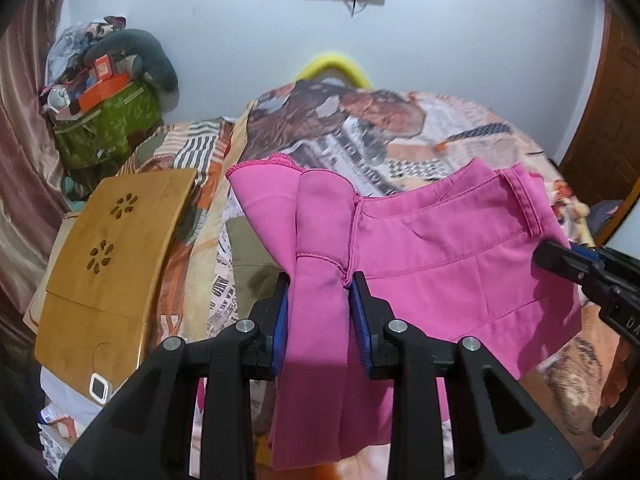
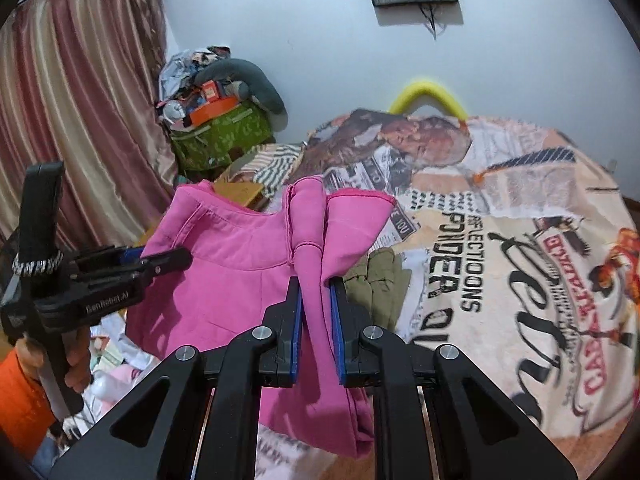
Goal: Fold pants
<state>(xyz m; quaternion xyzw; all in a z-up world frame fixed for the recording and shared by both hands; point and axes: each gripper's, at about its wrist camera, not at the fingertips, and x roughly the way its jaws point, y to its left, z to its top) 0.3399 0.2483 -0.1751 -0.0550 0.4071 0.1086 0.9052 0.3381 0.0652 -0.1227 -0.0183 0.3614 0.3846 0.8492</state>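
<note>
Because the pants (image 1: 440, 248) are to be folded, they are held up above the bed (image 1: 460, 128), clear of its cover. A bunched end is clamped in the left gripper (image 1: 320, 300), another in the right gripper (image 2: 316, 304), so the cloth hangs spread between them.

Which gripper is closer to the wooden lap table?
Left. The left gripper holds the pink pants just beside the wooden lap table; the right gripper is farther off.

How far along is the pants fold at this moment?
Done: the pink pants look doubled over. In hand: the left gripper and right gripper each pinch a bunched part, holding the pants above the bed. Left: laying them flat and finishing the fold; no neat folded stack shows.
</note>
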